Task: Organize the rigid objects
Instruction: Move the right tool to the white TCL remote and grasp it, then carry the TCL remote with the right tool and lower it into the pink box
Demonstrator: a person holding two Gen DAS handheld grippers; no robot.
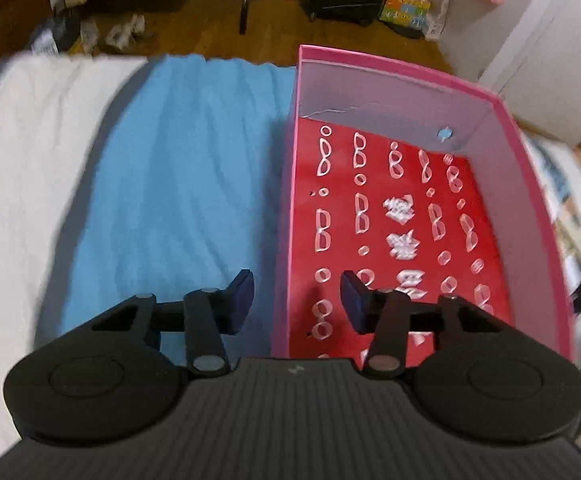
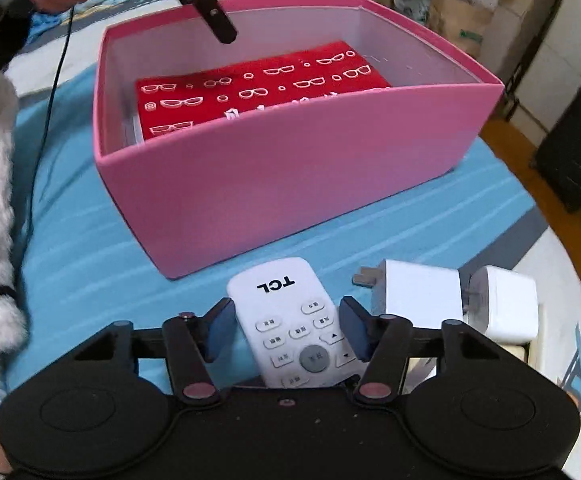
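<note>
While hovering over the pink box's near-left wall, left gripper (image 1: 296,300) spread wide, nothing between the jaws; one pad over blue cloth (image 1: 162,184), the other over the box interior. Pink box (image 1: 530,184) at right of that frame, floor taken up by a red patterned item (image 1: 390,216) with white spectacle motifs.

Over to the right wrist view: pink box (image 2: 290,168) upper centre, red item (image 2: 250,84) inside. Bottom centre, white TCL remote (image 2: 290,320) flat on the cloth between the pads of right gripper (image 2: 288,330). Jaws parted, a sliver of gap either side (contact not yet apparent). Right of the remote, just beside it, two white plug adapters (image 2: 422,294) and (image 2: 504,302), prongs pointing left.

Remote likely light, stiff, smooth-sided plastic, so a bit slippery. Best taken across the narrow width, mid-body on the long edges, clear of the buttons. Adapters close enough to get nudged.
</note>
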